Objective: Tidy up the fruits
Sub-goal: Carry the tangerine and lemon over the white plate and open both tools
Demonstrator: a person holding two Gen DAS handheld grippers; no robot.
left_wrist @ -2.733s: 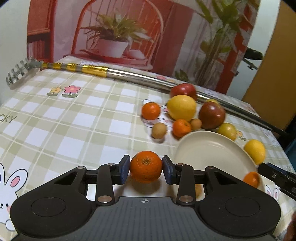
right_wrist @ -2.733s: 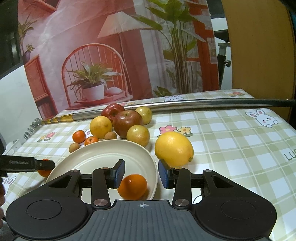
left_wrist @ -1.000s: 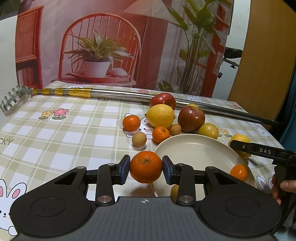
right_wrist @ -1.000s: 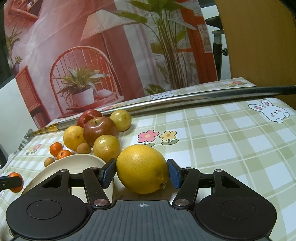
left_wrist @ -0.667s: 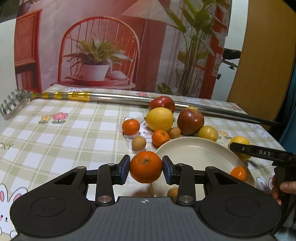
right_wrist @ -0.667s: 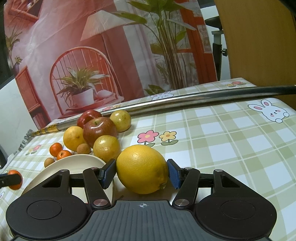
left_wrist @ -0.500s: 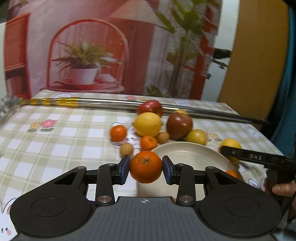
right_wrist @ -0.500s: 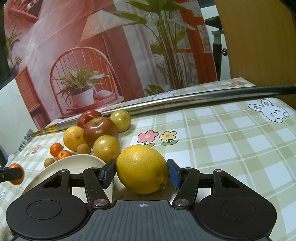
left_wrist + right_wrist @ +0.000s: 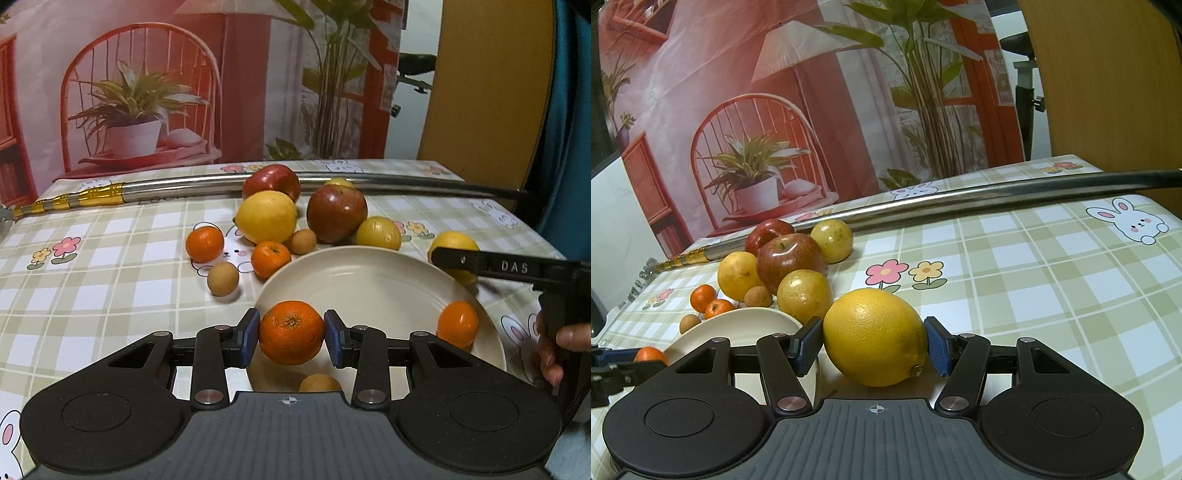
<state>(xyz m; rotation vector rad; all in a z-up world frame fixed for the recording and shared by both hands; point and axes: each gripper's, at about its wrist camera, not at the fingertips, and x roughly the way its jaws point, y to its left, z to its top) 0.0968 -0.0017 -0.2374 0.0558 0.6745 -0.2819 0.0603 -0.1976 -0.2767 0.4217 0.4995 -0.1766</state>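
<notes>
In the left wrist view my left gripper (image 9: 291,339) is shut on an orange (image 9: 291,326), held over the near left rim of a cream plate (image 9: 369,273). On the plate lie a small orange (image 9: 457,324) and a small tan fruit (image 9: 319,382). In the right wrist view my right gripper (image 9: 873,347) is shut on a large yellow lemon (image 9: 871,325) that rests on the tablecloth just right of the plate (image 9: 746,325), with both blue pads against its sides. The left view shows that lemon (image 9: 454,240) behind the right gripper's black finger (image 9: 498,265).
Beyond the plate lie two red apples (image 9: 337,214), a yellow lemon (image 9: 266,216), yellow-green round fruits (image 9: 378,233), small tangerines (image 9: 205,243) and tan longans (image 9: 222,278). A long metal pole (image 9: 207,182) crosses the back of the table. A person's hand (image 9: 554,350) is at the right.
My left gripper has carried the orange rightward, from beside the plate to over its rim. My right gripper left the plate, widened and closed around the lemon, and has held still for the last second.
</notes>
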